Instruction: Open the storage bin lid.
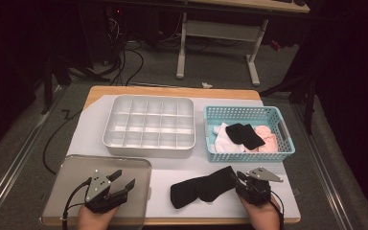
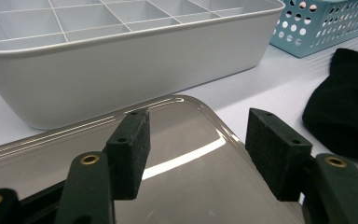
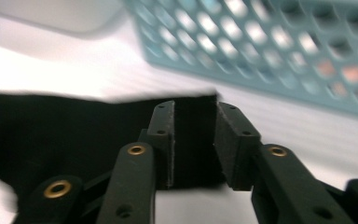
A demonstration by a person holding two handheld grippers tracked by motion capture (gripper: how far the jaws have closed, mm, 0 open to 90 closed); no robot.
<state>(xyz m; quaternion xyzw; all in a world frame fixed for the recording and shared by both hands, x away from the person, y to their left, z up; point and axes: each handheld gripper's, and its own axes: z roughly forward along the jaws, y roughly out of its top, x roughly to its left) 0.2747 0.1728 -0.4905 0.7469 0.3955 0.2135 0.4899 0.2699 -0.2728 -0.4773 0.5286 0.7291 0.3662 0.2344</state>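
Black sock (image 1: 202,189) between right hand-held gripper (image 1: 240,178) jaws

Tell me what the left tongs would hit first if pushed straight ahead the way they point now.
Probably the near wall of the white divided tray: the left tongs hang open over the clear lid, aimed at it, though depth is unclear.

A white divided organizer (image 1: 148,125) sits beside a teal basket (image 1: 249,133) of socks.
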